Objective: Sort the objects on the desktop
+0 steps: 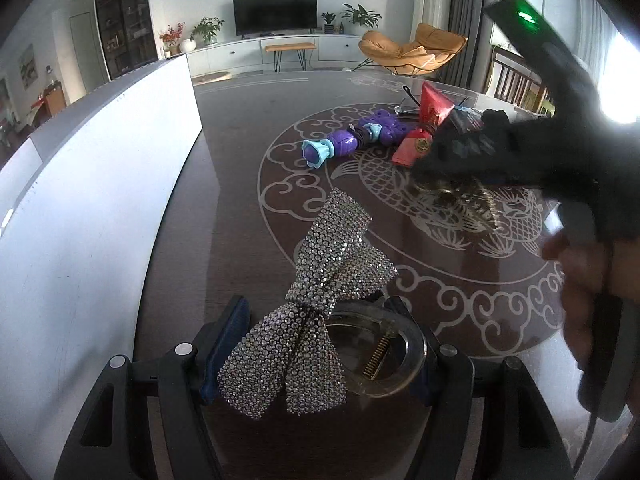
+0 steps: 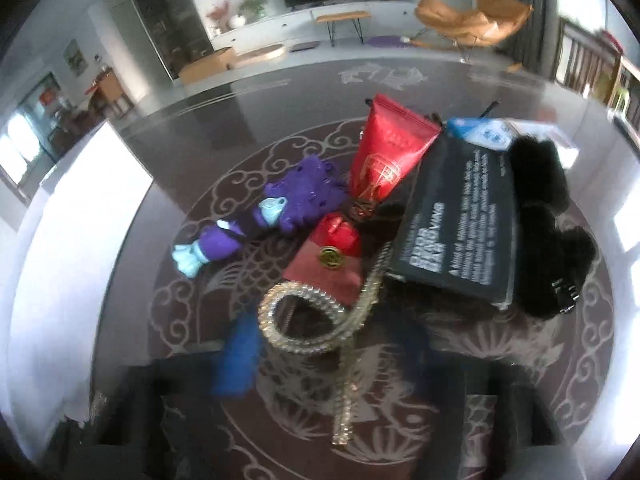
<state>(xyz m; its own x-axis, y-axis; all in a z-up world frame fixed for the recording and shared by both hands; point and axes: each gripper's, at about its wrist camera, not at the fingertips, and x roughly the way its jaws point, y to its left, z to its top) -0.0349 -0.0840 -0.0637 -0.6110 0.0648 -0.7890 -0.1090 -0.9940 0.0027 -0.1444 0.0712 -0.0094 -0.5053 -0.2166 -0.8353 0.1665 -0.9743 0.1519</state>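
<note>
Jaws of our left gripper [image 1: 316,344] clamp a rhinestone bow clip [image 1: 320,300] just above the bench [image 1: 240,200]. Our right gripper [image 2: 332,356] has jaws around a clear coiled hair tie [image 2: 312,320] — whether they press it, we cannot tell — just before the red pouch [image 2: 328,260].

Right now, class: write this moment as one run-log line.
left gripper: shut on bow clip | right gripper: around coil tie, grip unclear | pile: purple toy, red tube

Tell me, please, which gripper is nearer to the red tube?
Right. The right gripper sits beside the pile, just short of the red tube; the left gripper holds the rhinestone bow clip farther back.
</note>
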